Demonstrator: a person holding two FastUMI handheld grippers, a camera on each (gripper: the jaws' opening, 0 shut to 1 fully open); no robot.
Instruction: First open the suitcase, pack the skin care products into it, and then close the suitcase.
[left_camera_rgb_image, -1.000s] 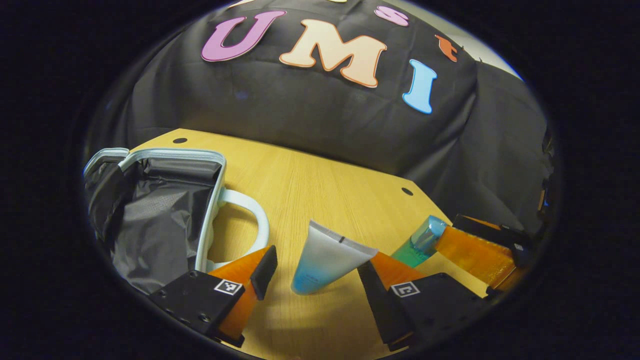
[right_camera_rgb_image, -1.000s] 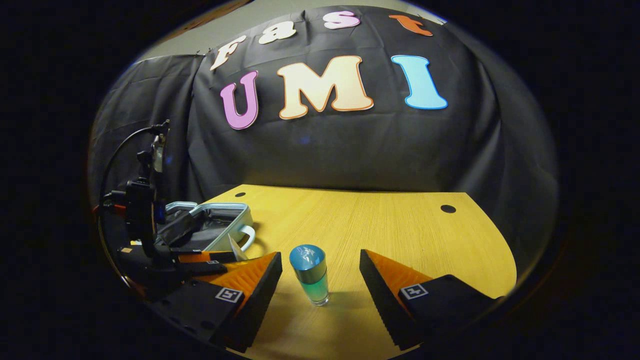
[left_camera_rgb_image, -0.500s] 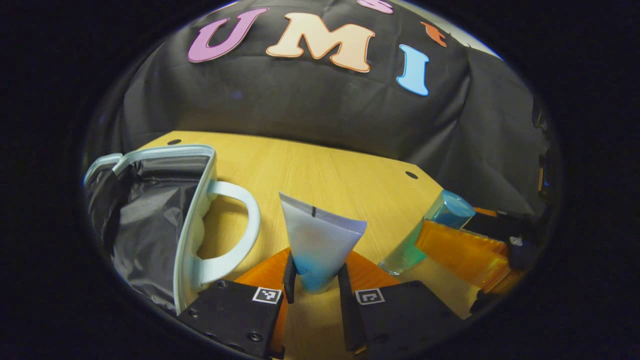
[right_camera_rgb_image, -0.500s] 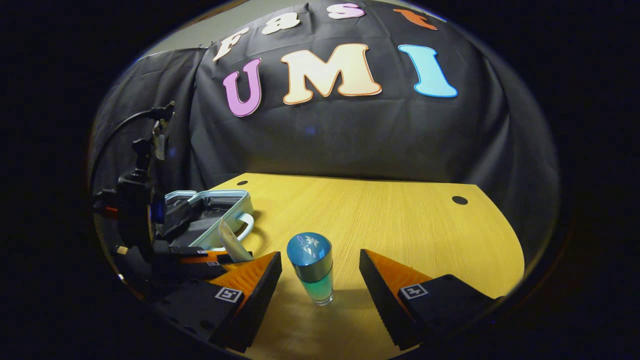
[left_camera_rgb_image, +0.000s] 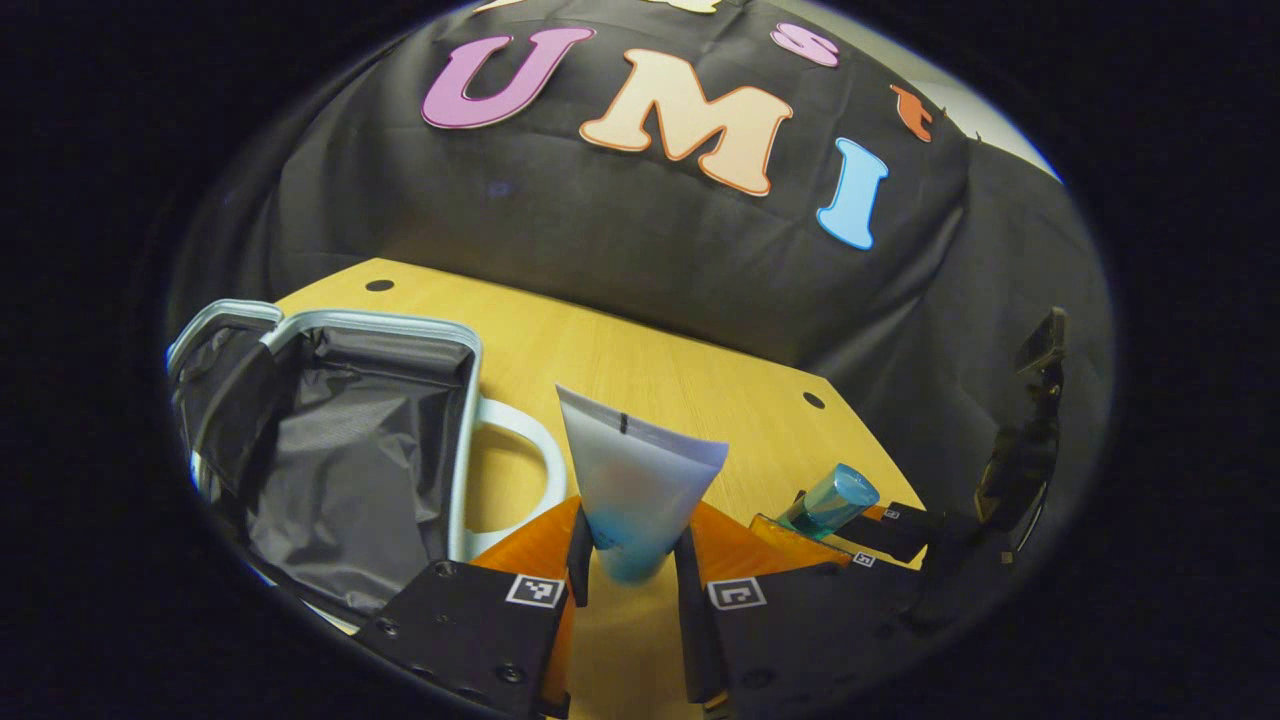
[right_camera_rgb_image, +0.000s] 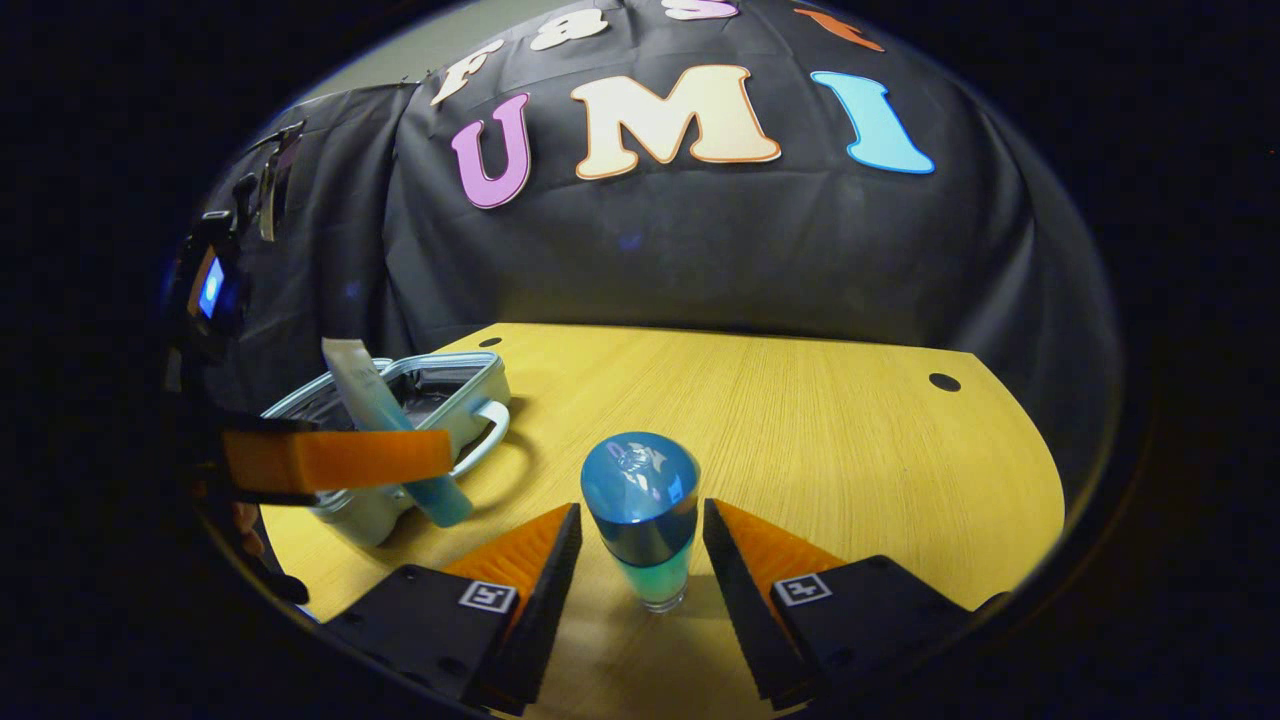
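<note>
While the left gripper (left_camera_rgb_image: 627, 555) pinches the tube (left_camera_rgb_image: 635, 480), carry it toward ten o'clock, over the open suitcase (left_camera_rgb_image: 340, 460). Right gripper (right_camera_rgb_image: 640, 560) brackets the bottle (right_camera_rgb_image: 642, 515), jaws not quite touching; close squarely below the cap.

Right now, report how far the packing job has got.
Done: the suitcase lies open on the table, its dark lining bare where visible. In hand: the left gripper is shut on the tube, lifted beside the case; the right gripper brackets the upright blue-capped bottle, jaws not yet touching. Left: both products go in, then close the case.
</note>
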